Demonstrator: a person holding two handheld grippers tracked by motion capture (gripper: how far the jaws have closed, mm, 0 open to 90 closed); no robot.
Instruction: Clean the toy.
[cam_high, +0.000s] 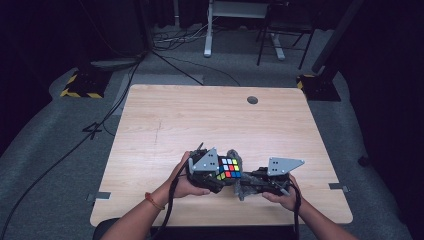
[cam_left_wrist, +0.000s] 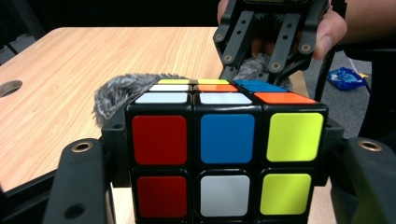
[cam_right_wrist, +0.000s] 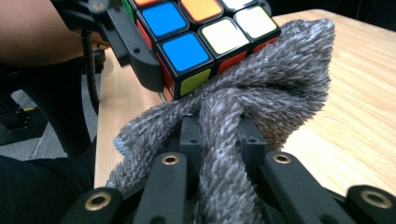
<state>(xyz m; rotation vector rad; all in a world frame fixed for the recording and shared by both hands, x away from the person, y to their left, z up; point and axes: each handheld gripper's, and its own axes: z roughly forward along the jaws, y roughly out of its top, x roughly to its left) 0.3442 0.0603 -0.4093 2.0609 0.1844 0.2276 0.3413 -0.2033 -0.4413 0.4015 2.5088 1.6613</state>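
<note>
A: Where's the cube (cam_high: 229, 168)?
B: Near the table (cam_high: 165, 120)'s front edge, clamped in the left gripper (cam_high: 212, 172). The right gripper (cam_high: 250, 184), beside it, pinches a grey cloth (cam_right_wrist: 261, 98) against the cube. Open tabletop lies beyond.

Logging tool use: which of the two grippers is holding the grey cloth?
The right gripper: its fingers pinch the fuzzy grey cloth, while the left gripper clamps the puzzle cube.

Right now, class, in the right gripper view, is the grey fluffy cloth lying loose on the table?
No: the grey fluffy cloth is clamped in the right hand-held gripper and pressed against the multicoloured puzzle cube.
</note>
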